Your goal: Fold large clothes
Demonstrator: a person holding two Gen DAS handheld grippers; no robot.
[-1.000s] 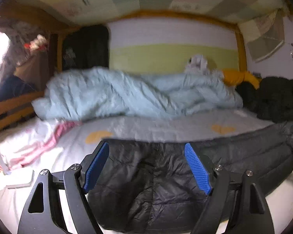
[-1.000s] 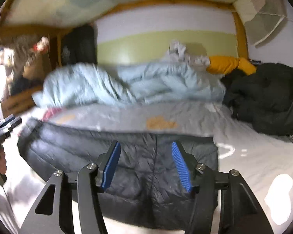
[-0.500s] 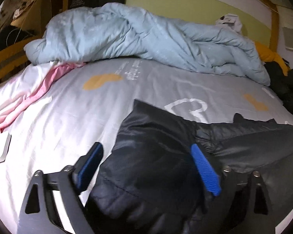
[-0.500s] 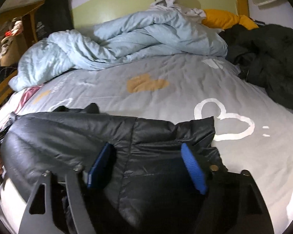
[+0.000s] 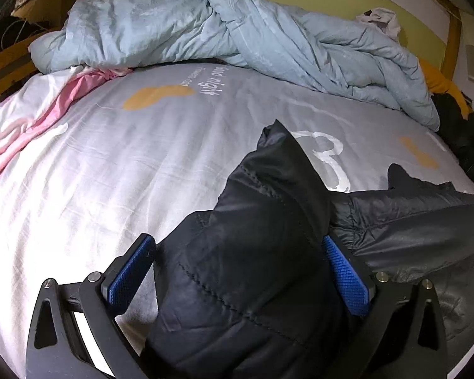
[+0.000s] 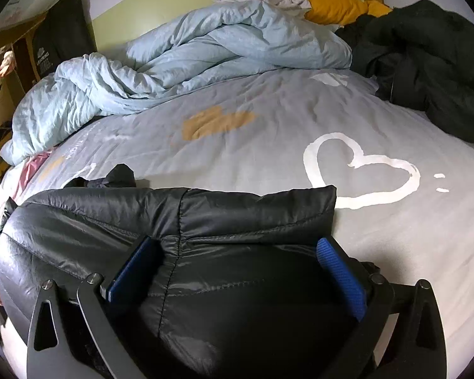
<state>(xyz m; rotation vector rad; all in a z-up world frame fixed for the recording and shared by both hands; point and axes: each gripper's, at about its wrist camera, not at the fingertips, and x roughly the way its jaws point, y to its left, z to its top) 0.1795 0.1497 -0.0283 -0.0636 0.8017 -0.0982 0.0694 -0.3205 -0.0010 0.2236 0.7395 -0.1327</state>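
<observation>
A black quilted puffer jacket [image 5: 262,268] lies across the near part of the bed; it also shows in the right wrist view [image 6: 224,271]. My left gripper [image 5: 237,271] is open, its blue pads either side of a bunched jacket end, low over the sheet. My right gripper [image 6: 233,271] is open too, its pads straddling the jacket's other end near a folded edge. Neither pair of pads pinches the fabric.
The bed has a grey printed sheet [image 5: 142,158] with a white heart [image 6: 360,170]. A crumpled light blue duvet [image 5: 221,31] lies along the back. A dark coat [image 6: 433,53] lies at the right, a pink cloth [image 5: 47,110] at the left.
Both grippers have dropped from raised to low over the bed, laying the jacket down on the sheet. The jaws have stayed wide apart.
</observation>
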